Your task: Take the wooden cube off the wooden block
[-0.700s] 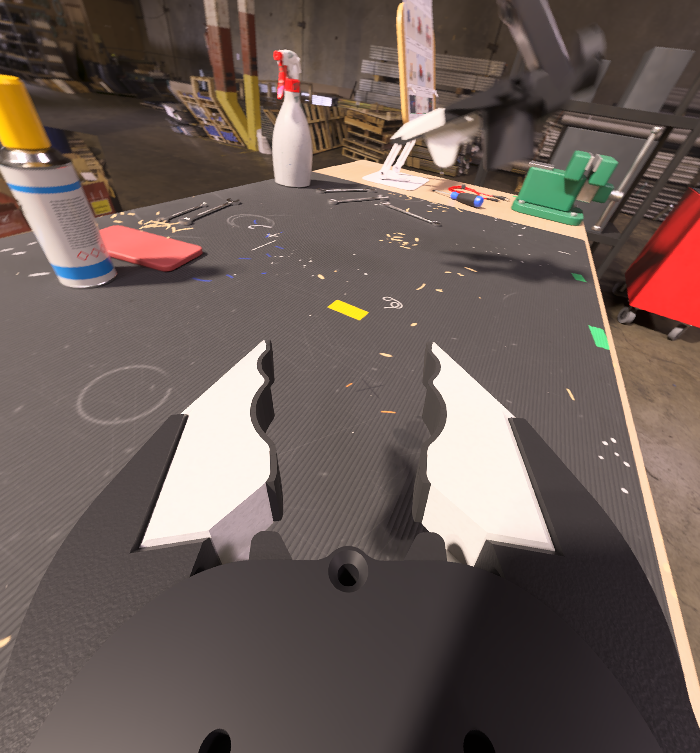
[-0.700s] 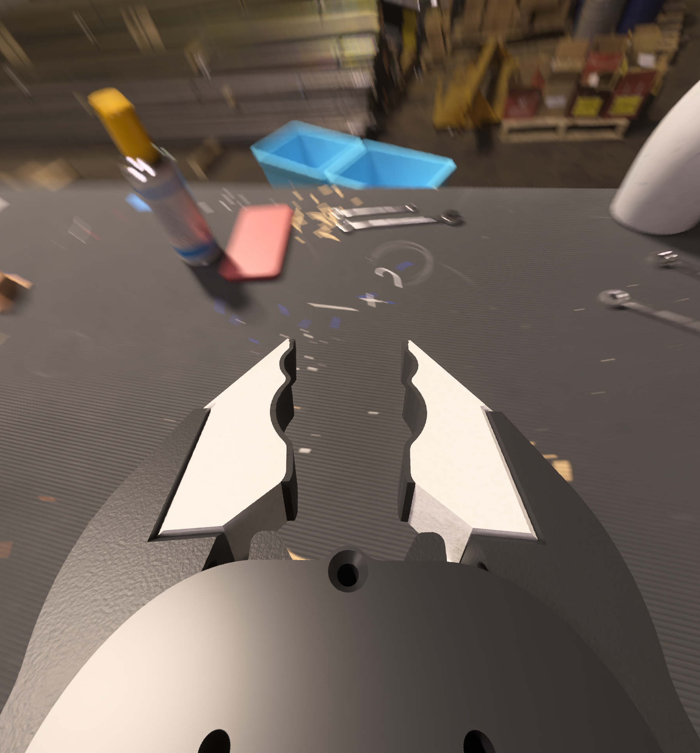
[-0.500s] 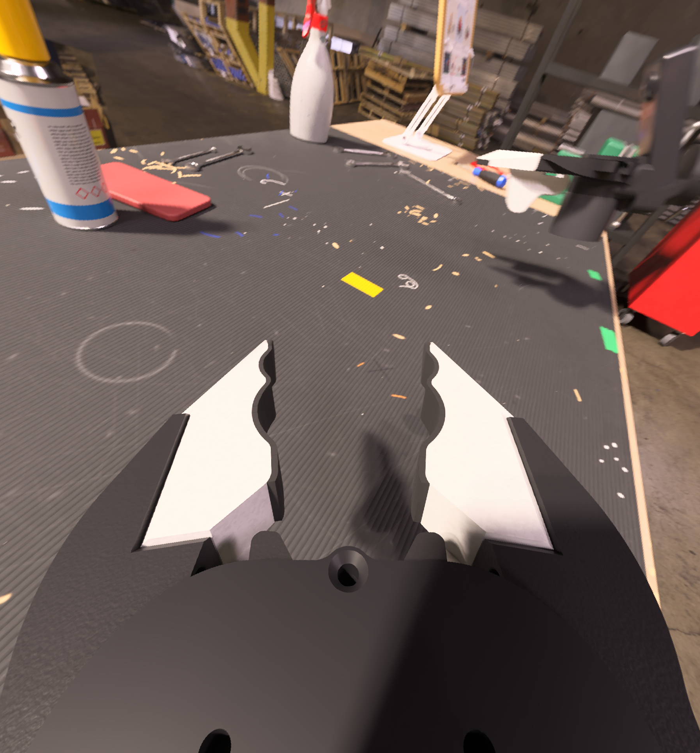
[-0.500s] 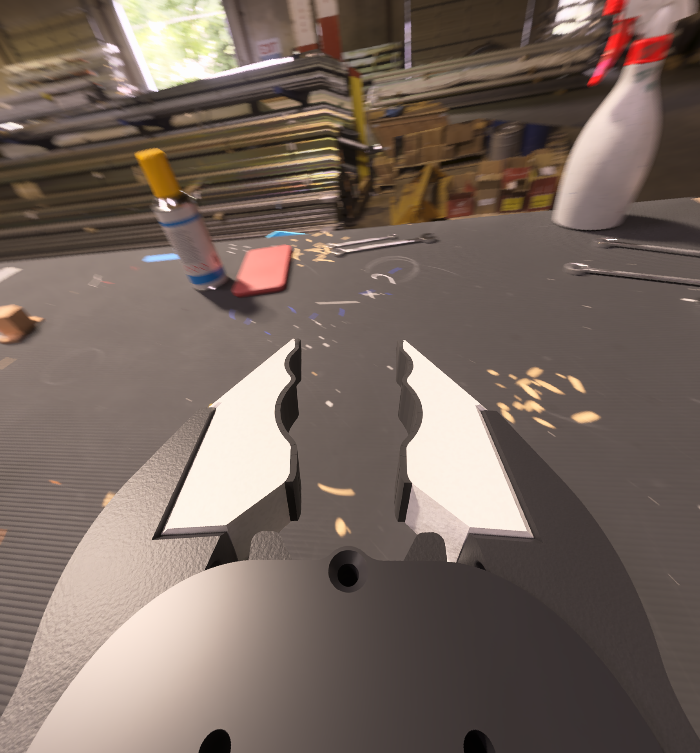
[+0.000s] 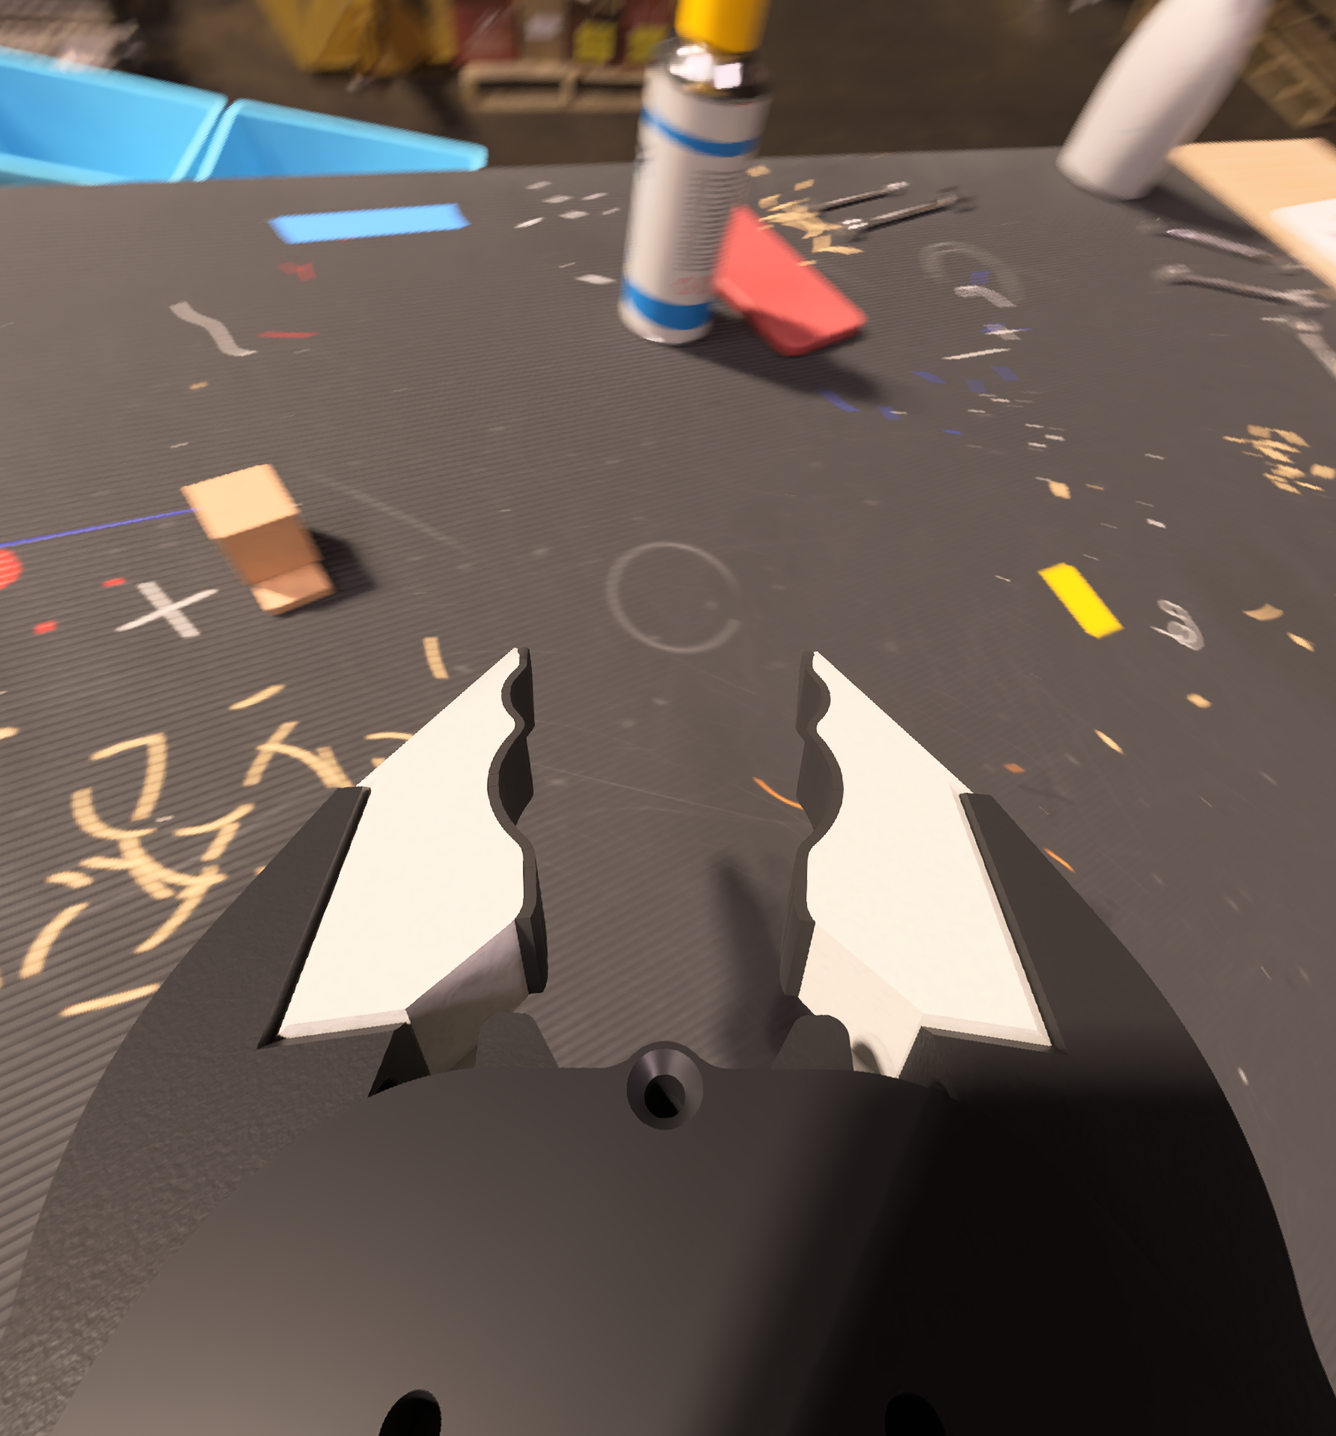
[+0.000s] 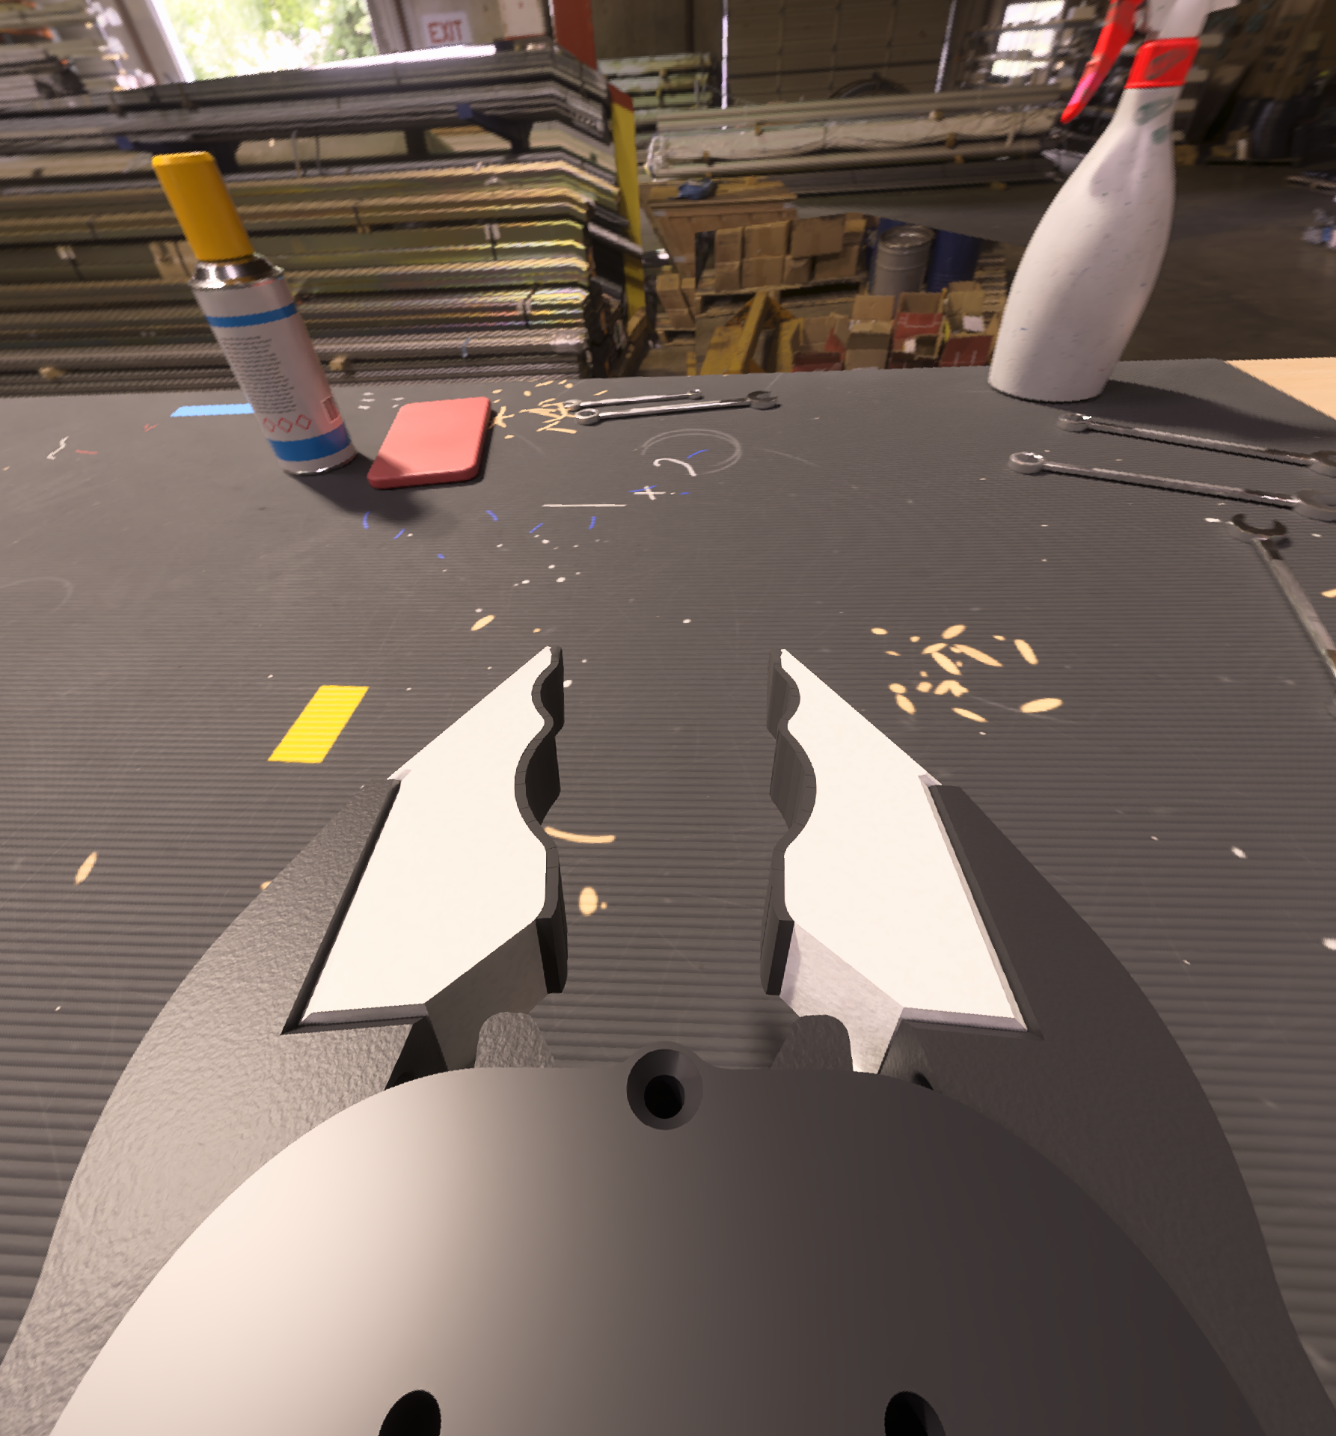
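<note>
In the left wrist view a pale wooden cube [image 5: 249, 517] sits on a darker wooden block [image 5: 296, 588] on the dark mat, ahead and to the left of my left gripper [image 5: 665, 653]. The left gripper is open and empty, well short of the stack. My right gripper [image 6: 665, 651] is open and empty above the mat. The cube and block do not show in the right wrist view.
A spray can with a yellow cap [image 5: 688, 202] [image 6: 261, 326] stands beside a red flat case [image 5: 785, 287] [image 6: 432, 441]. A white spray bottle [image 6: 1092, 233], several wrenches [image 6: 1178, 482] and blue bins [image 5: 206, 140] sit farther off. A wooden table edge [image 5: 1287, 194] runs at the right.
The left gripper has swung left, bringing the cube and block into its view. The right gripper has swung right and settled; the block has left its view. Both stay open.
</note>
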Robot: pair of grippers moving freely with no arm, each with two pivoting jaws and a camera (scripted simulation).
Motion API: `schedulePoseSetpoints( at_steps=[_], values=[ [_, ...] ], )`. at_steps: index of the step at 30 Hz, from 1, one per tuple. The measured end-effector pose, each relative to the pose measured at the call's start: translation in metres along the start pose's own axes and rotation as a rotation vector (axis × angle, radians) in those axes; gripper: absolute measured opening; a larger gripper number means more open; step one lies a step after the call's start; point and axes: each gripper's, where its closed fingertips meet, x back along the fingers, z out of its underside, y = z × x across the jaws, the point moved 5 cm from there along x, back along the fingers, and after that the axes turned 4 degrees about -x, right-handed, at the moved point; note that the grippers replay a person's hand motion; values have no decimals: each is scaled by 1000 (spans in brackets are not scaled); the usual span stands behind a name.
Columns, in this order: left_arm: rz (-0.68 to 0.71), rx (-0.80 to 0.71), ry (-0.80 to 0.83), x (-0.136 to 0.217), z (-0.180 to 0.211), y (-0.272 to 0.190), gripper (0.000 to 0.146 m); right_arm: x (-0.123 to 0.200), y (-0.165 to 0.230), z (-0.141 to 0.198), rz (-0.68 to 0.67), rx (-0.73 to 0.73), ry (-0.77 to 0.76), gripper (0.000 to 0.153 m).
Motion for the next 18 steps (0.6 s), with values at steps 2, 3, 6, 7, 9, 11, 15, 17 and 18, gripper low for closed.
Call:
schedulePoseSetpoints(
  at_steps=[2, 3, 6, 7, 9, 11, 15, 17, 18],
  values=[
    [-86, 50, 76, -11, -16, 24, 68, -5, 5, 3, -30, 7, 23, 53],
    [-123, 79, 117, -19, -22, 35, 67, -7, 8, 5, -48, 9, 43, 53],
    [-226, 159, 258, -52, -34, 72, 66, -10, 15, 7, -85, 7, 70, 53],
    [-274, 184, 310, -63, -35, 85, 67, -10, 18, 7, -98, 8, 73, 53],
    [-357, 228, 401, -84, -37, 109, 70, -9, 22, 7, -114, 19, 76, 53],
    [-375, 276, 458, -101, -35, 125, 73, -8, 24, 6, -123, 38, 79, 53],
    [-415, 362, 528, -123, -27, 144, 77, -8, 25, 8, -133, 49, 93, 53],
    [-427, 391, 551, -129, -22, 151, 75, -9, 25, 9, -146, 40, 103, 53],
    [-436, 404, 566, -131, -19, 154, 70, -9, 25, 9, -148, 38, 106, 53]
  ],
)
